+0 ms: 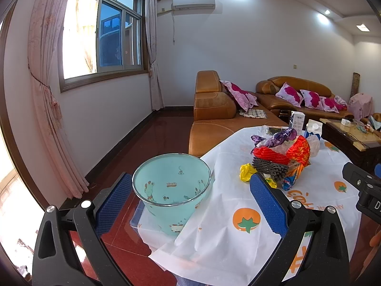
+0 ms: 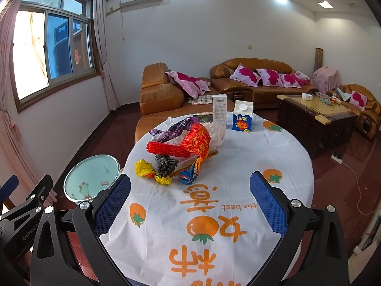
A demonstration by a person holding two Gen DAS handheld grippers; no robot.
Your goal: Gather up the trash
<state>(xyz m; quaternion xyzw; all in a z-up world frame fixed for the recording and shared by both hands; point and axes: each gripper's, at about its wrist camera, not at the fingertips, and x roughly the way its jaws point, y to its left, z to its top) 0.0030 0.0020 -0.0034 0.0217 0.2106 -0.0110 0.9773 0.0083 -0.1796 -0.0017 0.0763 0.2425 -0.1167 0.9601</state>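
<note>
The round tabletop, draped in a white cover printed with orange fruit, carries everything to be cleared. Off its left edge, below the rim, stands a mint-green bin, mouth up and apparently empty, likely placed there so scraps can be dropped straight over the edge. Near the far edge a blue-and-white milk carton and a tall white box stand upright, touching nothing. The trash pile sits toward the left edge: red, purple and yellow wrappers, clear plastic and a dark crumpled piece heaped together, nearest the bin. The left hand-held gripper hangs over the bin's side of the tabletop, jaws spread wide and holding nothing. The right hand-held gripper faces the pile, equally wide and empty, seemingly ready to pick first.
</note>
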